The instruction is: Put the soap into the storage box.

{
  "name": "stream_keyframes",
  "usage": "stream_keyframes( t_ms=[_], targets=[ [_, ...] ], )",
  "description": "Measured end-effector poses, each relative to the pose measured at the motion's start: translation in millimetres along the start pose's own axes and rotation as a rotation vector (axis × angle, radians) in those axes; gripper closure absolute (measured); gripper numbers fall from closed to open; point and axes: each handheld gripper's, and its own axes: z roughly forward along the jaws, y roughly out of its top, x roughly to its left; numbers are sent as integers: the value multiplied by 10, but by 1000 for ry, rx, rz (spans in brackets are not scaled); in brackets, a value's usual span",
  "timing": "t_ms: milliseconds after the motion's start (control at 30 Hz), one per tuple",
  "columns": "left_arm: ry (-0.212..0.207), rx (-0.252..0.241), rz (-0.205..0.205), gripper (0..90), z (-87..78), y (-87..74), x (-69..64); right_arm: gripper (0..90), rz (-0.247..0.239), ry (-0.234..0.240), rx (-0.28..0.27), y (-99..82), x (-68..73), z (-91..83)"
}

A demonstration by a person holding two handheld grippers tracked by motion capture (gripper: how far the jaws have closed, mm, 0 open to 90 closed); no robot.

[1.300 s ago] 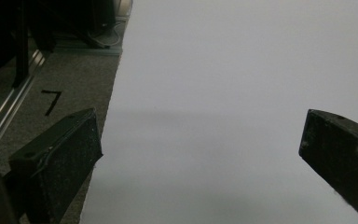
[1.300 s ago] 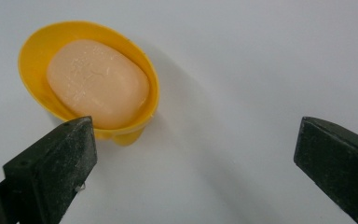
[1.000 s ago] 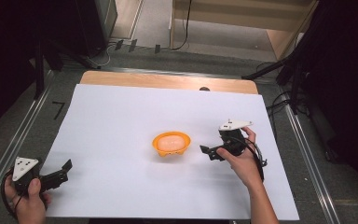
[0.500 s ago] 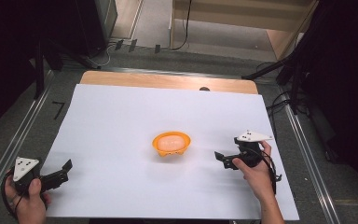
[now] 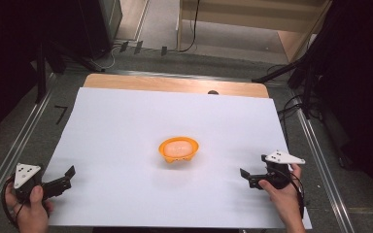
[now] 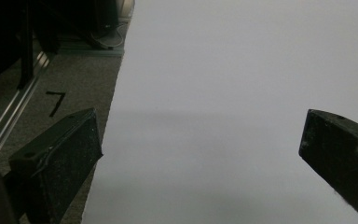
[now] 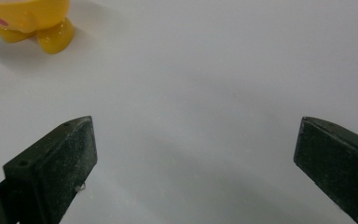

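The bowl [image 5: 178, 149] sits alone mid-tabletop [image 5: 126, 126]; nothing blocks it. Left gripper [image 5: 63, 178] and right gripper [image 5: 250, 177], both released, flank it well apart.

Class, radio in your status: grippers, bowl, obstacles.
Left gripper open, right gripper open, both empty. Orange bowl mid-sheet, untouched. Nothing between.

orange bowl [image 5: 178, 150]: glossy smooth plastic | white sheet [image 5: 126, 126]: matt paper | table edge [image 5: 175, 84]: wood
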Motion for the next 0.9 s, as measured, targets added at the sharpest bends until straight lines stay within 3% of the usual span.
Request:
stream_keyframes(
  t_ms=[200, 333, 467, 900],
  targets=[
    [-2, -1, -1, 0, -1, -1, 2, 0, 36, -33, -17, -221, -124, -162],
    [-1, 2, 1, 0, 4, 1, 0, 0, 62, -95, -29, -366, -189, -287],
    [-2, 6, -2, 0, 11, 3, -2, 0, 82, -125, -46, -507, -231, -401],
    [-10, 5, -11, 0, 9, 3, 11, 1, 184, -190, -147, -752, -410, -733]
  ],
)
